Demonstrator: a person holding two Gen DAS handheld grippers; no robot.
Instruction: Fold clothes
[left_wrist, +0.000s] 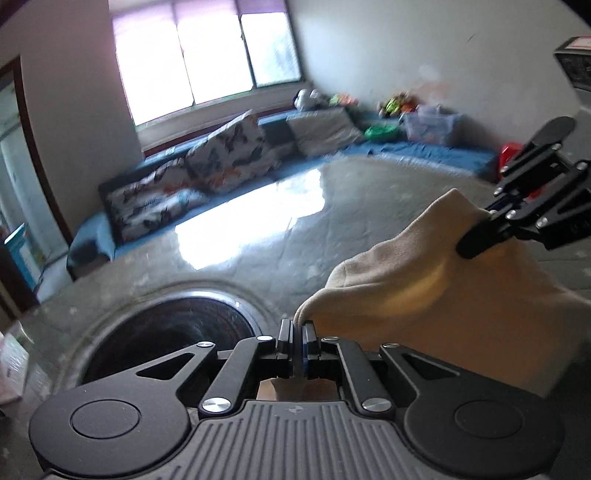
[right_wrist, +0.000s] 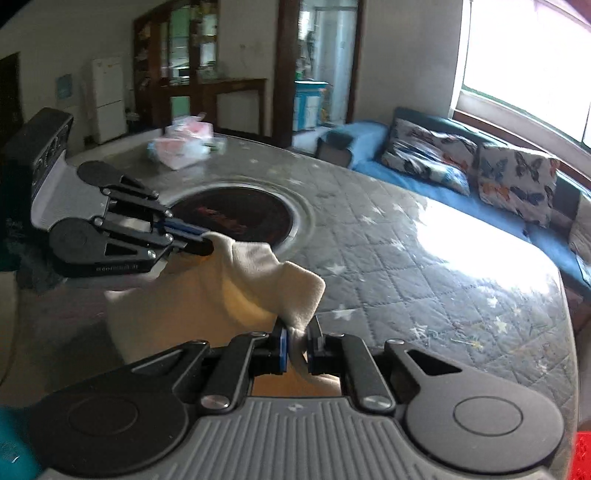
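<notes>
A cream fleece garment (left_wrist: 424, 288) hangs in the air above the table, stretched between both grippers. My left gripper (left_wrist: 297, 328) is shut on one corner of its top edge, right in front of the lens. In the same view my right gripper (left_wrist: 471, 243) comes in from the right, shut on the other corner. In the right wrist view the cream garment (right_wrist: 258, 273) runs from my right gripper (right_wrist: 297, 332), pinched on a fold of it, across to my left gripper (right_wrist: 205, 242) at the left. The cloth's lower part hangs out of sight.
Below lies a round table with a grey quilted star-print cover (right_wrist: 406, 251) and a dark round inset (right_wrist: 236, 218) in its middle. A pink-and-white bag (right_wrist: 184, 146) sits at the table's far side. A blue sofa with butterfly cushions (right_wrist: 513, 181) runs under the window.
</notes>
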